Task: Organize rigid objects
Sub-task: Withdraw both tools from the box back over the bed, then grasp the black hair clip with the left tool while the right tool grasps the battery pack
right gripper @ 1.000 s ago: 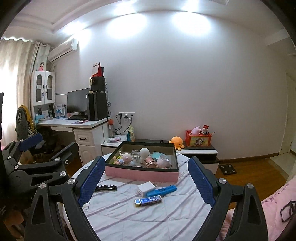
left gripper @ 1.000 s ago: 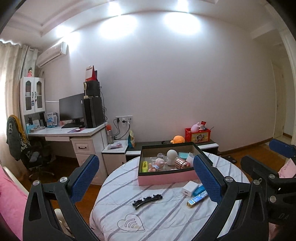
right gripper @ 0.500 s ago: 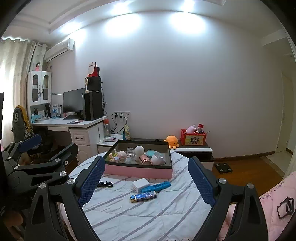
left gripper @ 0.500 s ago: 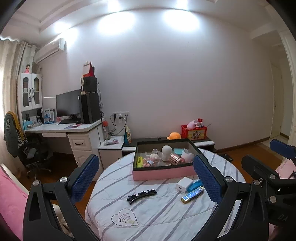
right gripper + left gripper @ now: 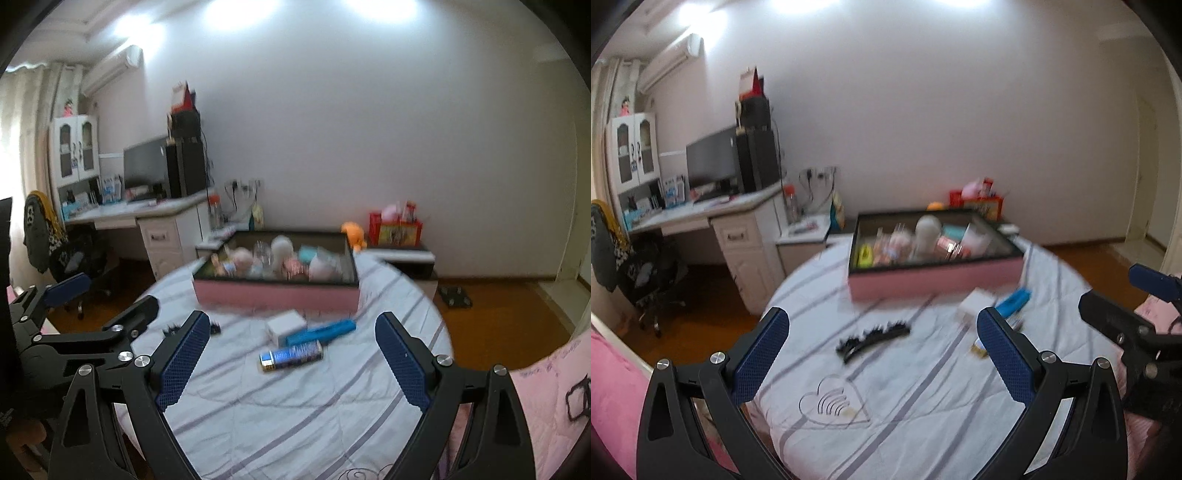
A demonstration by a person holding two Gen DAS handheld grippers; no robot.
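Observation:
A round table under a striped white cloth carries a pink box with a dark rim, filled with several small items. In front of the box lie a black hair clip, a white box, a blue bar and a blue and gold pack. My left gripper hovers open above the near part of the table, with the hair clip just beyond its fingers. My right gripper is open too, facing the white box and the blue bar. Neither holds anything.
A white desk with a monitor and a dark chair stand at the left. Behind the table a low cabinet bears a red box and an orange plush. Pink bedding lies near right, wooden floor beyond.
Both grippers have sunk and tipped down toward the table, so the box and loose items look closer and larger. The jaws stand as wide as before.

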